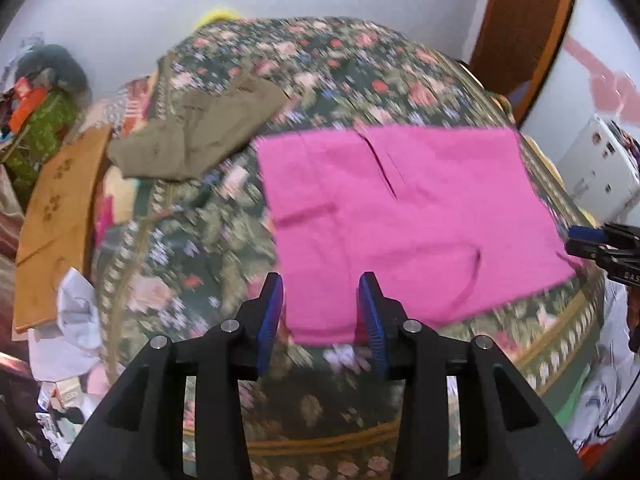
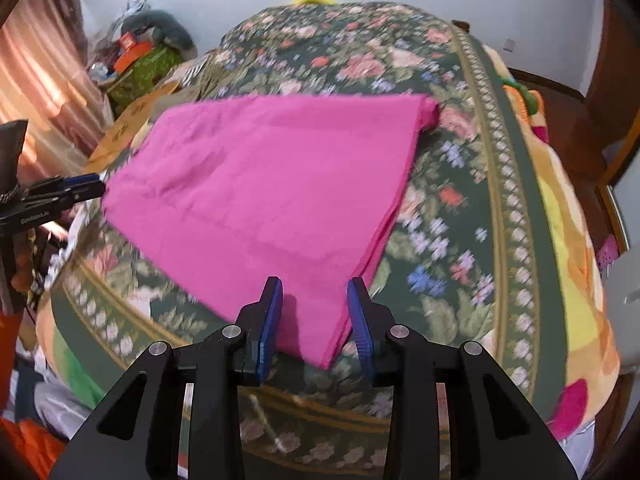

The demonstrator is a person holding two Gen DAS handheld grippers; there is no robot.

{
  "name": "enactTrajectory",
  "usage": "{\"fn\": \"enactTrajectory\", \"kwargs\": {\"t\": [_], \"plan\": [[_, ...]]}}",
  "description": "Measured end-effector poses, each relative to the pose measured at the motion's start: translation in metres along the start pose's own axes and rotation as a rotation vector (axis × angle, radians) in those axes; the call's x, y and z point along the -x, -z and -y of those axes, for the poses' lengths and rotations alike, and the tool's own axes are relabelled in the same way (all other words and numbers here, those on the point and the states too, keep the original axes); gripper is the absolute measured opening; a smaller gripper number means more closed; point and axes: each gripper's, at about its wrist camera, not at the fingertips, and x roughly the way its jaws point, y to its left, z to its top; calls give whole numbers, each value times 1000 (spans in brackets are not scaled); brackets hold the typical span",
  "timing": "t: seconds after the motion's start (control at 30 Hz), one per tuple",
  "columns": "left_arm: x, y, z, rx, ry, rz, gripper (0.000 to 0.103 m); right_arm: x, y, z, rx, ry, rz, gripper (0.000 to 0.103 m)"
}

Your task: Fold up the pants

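Across a bed under a dark green floral spread, pink pants of smooth thin cloth, folded flat into a broad wedge. Left tongs spread over one near corner, right tongs spread over the other, blue ribbed pads gripping nothing. Crumpled olive garment farther back. Lettering on tongs too blurred to read.

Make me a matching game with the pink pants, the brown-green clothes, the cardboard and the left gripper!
Things:
1. pink pants
2. olive garment
3. cardboard
4. left gripper

Descriptions:
A. jaws open, nothing held
B. flat, at the bed's left side
C. crumpled on the bedspread
D. spread flat on the bedspread

Pairs: 1-D, 2-C, 3-B, 4-A
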Motion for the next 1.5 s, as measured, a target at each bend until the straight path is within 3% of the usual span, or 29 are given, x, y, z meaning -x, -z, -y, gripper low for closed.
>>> {"fn": "enactTrajectory", "kwargs": {"t": [0.17, 0.6, 0.8, 0.87, 1.0, 1.03, 1.1, 1.13, 1.2, 1.37, 1.5], "plan": [[-3, -34, -18, 34, -31, 27, 40, 12, -23, 14, -21, 29, 76, 41], [-70, -93, -33, 37, -44, -21, 40, -15, -84, 59, -86, 87, 147, 41], [-104, -98, -44, 117, 55, -72, 40, -45, -108, 77, -128, 67, 138, 41], [-114, -94, -50, 160, 121, -90, 40, -56, -111, 81, -149, 54, 124, 41], [-118, -88, -53, 184, 172, -85, 37, -83, -112, 90, -198, -2, 78, 41], [-117, -87, -51, 178, 176, -79, 34, -85, -111, 90, -203, -10, 83, 38], [-114, -86, -46, 163, 185, -70, 20, -86, -111, 88, -188, -14, 104, 22], [-113, -86, -42, 145, 170, -60, 19, -85, -112, 87, -180, -11, 113, 12], [-108, -85, -34, 105, 110, -34, 15, -81, -113, 82, -144, 17, 139, 6], [-103, -79, -18, 22, -79, 8, 8, -77, -117, 66, -19, 138, 190, 4], [-119, -66, -30, 50, -126, -59, 0, -82, -117, 69, -3, 186, 176, 4]]}}
